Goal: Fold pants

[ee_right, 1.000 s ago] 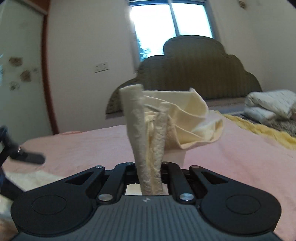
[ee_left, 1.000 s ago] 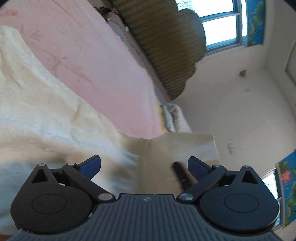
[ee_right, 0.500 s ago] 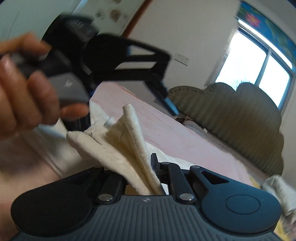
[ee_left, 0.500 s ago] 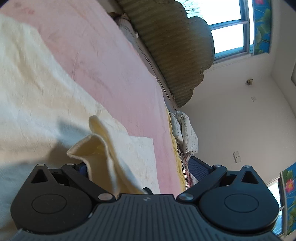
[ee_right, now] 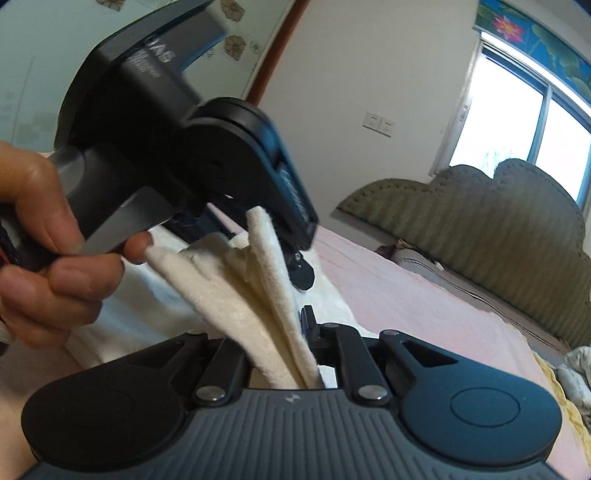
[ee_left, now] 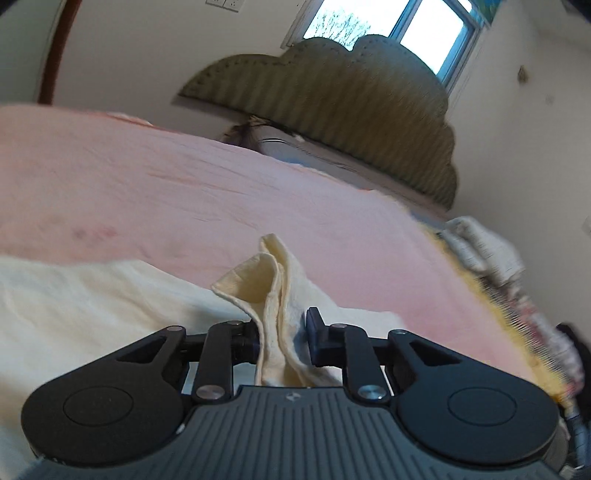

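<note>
The cream pants [ee_left: 92, 302] lie spread on the pink bed sheet [ee_left: 184, 192]. A bunched fold of them [ee_left: 273, 280] stands up between the jaws of my left gripper [ee_left: 282, 332], which are closing on it; both pads touch the cloth. In the right wrist view my right gripper [ee_right: 275, 332] is shut on another gathered fold of the pants [ee_right: 236, 302]. The left gripper [ee_right: 291, 258], held by a hand [ee_right: 44, 240], sits just above and beyond it, pinching the same bundle higher up.
An olive padded headboard [ee_left: 332, 103] stands at the far end of the bed under a bright window [ee_left: 417, 26]. Folded bedding [ee_left: 484, 247] and a yellow fringe lie along the bed's right side. A pillow edge [ee_right: 417, 258] shows below the headboard.
The left gripper rolled upright, came in to the bundle held by the right gripper, and its wide-open jaws closed around a fold. The right gripper swung left and rolled, keeping its grip.
</note>
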The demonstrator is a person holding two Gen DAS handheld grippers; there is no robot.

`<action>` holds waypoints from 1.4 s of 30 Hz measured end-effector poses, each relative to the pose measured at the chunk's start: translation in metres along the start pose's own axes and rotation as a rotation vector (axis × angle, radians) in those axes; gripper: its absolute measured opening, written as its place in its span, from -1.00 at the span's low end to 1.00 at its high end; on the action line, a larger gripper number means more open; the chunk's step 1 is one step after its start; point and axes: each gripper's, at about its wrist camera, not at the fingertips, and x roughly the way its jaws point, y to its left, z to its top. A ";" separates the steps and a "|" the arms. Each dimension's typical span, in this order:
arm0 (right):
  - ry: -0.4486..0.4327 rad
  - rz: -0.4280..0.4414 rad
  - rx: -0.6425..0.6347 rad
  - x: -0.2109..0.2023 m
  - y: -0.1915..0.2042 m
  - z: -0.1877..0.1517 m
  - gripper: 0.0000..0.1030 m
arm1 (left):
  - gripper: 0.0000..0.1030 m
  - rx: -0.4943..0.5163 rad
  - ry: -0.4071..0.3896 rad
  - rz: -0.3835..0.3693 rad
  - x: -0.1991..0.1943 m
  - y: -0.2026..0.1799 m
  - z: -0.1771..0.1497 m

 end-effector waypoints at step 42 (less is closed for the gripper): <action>0.117 0.185 -0.099 0.003 0.064 0.008 0.13 | 0.41 -0.206 0.092 0.162 -0.042 0.069 0.001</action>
